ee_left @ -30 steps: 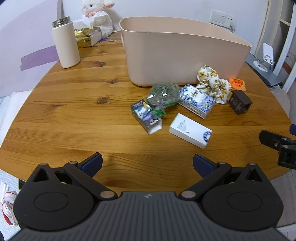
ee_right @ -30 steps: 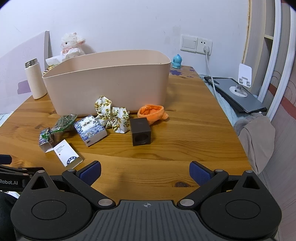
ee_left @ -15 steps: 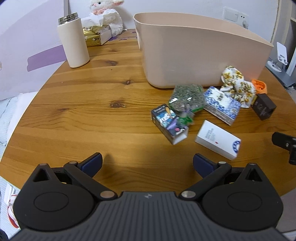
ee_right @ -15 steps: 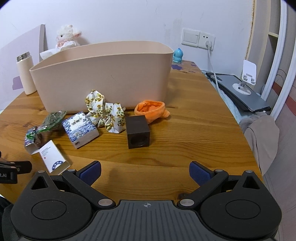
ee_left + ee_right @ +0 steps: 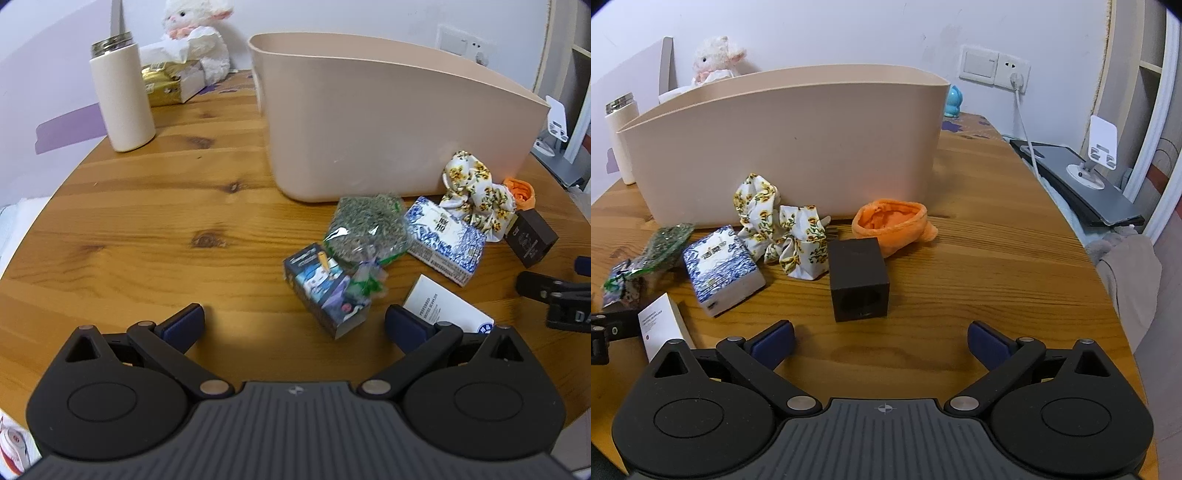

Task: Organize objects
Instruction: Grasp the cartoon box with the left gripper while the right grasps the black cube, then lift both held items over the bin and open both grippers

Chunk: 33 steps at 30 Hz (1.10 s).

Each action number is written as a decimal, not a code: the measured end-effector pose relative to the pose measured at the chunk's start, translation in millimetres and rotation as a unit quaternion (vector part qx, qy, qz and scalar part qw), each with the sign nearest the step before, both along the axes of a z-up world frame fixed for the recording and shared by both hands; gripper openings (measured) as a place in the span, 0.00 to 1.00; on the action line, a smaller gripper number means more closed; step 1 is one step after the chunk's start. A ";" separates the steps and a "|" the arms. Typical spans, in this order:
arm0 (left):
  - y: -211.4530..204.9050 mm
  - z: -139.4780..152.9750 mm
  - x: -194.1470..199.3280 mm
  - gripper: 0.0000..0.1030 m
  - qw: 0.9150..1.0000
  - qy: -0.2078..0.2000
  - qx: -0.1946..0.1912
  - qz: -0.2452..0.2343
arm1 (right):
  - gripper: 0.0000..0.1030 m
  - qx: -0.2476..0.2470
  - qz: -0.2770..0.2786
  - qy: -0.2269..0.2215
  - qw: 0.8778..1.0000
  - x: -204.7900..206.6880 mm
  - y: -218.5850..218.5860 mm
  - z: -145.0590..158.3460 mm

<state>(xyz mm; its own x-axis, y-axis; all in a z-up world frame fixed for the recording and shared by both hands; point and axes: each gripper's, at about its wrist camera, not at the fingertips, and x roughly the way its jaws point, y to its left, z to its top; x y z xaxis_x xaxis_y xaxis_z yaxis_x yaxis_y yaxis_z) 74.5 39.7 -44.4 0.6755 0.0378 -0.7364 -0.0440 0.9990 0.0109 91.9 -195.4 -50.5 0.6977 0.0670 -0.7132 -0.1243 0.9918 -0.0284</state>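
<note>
Table (image 5: pixel 155 229) was bare wood across its left half, from the rounded left edge up to the flask (image 5: pixel 123 96) and gold box (image 5: pixel 166 83) at the back; that half gave the widest room to move. The bin (image 5: pixel 369 122) stood centre-back, and all loose items lay crowded along its front wall. On the right, bare wood ran from the orange pouch (image 5: pixel 890 223) to the table's right edge, with open wood also in front of the black cube (image 5: pixel 857 278). Compared with 0.5 s earlier, both cameras sat closer to the items: the clutter appeared larger and lower in each view, and in the left view the white box (image 5: pixel 443 310) was now partly hidden behind the right finger. Left gripper (image 5: pixel 293 323) was spread wide, holding nothing; the picture box (image 5: pixel 325 291) lay just ahead, between its fingers, with the green bag (image 5: pixel 365 229) resting on the box's far end, and the blue-white box (image 5: pixel 445 240) further right. Right gripper (image 5: pixel 881 341) was likewise spread wide and empty; the black cube sat just ahead, slightly left of centre, the floral cloth (image 5: pixel 783 225) behind it to the left and touching the bin, the orange pouch behind it to the right.
</note>
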 end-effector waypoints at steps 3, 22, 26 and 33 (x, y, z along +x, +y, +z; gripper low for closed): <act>-2.0 -1.1 3.1 1.00 1.000 -0.006 0.001 -0.004 | 0.99 0.011 0.000 -0.001 1.000 7.5 -1.4 -2.6; 9.4 7.4 10.0 0.51 1.000 -0.021 -0.005 -0.008 | 0.28 0.015 0.023 -0.024 0.999 27.9 18.6 -0.2; 12.2 8.5 5.1 0.24 0.999 -0.027 -0.013 -0.011 | 0.29 0.014 0.019 -0.022 0.999 23.8 20.0 0.6; 15.9 12.6 -5.0 0.24 1.000 -0.017 -0.022 -0.013 | 0.29 0.015 0.008 -0.033 0.999 7.1 14.5 12.8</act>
